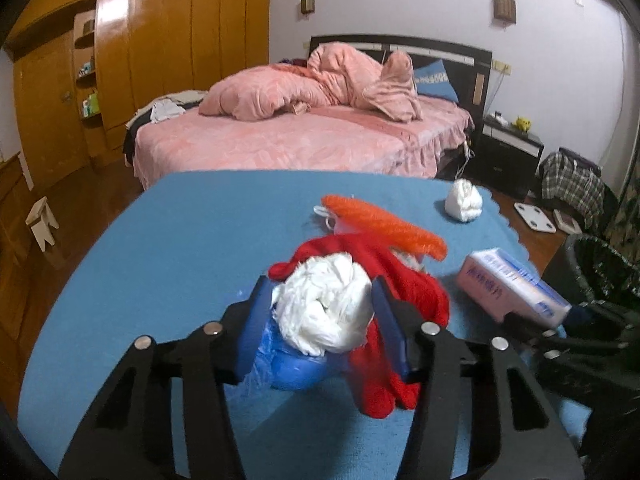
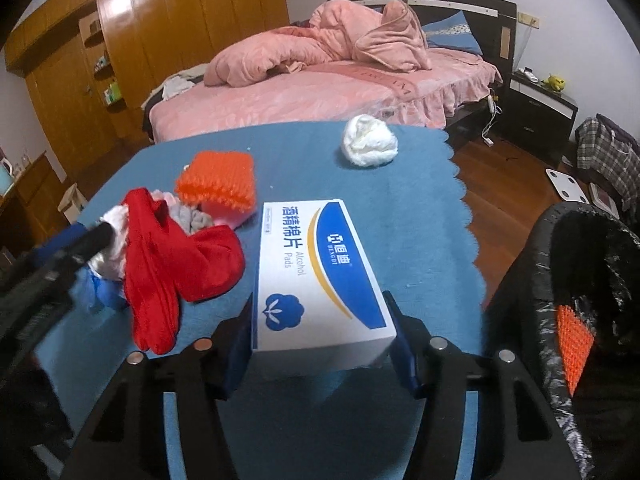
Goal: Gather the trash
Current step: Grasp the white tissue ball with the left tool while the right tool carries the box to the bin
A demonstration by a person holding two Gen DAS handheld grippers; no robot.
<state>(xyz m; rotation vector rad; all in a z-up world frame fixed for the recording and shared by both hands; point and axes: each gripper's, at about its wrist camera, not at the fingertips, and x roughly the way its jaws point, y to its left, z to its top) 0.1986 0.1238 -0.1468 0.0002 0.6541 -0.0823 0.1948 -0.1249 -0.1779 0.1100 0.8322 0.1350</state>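
Blue felt table cover [image 2: 360,184]; red knitted cloth [image 2: 180,256]; orange bristly pad [image 2: 218,182]; white-and-blue cardboard box [image 2: 320,276]; white crumpled tissue wad [image 1: 324,312]; pink bedspread [image 1: 280,140].

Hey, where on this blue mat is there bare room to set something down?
Free: the blue mat between the orange foam net and the far white wad, plus its left side. Crowded: around the red cloth and alcohol pads box.

The left gripper [image 1: 323,312] points forward and downward, its blue fingers [image 1: 256,320] drawn in on both sides of a white wad, pressing it. To its right, the right gripper [image 2: 322,336] tilts down more steeply, fingers [image 2: 240,340] against the near end of a box's two sides. Both black frames sit low over the surface.
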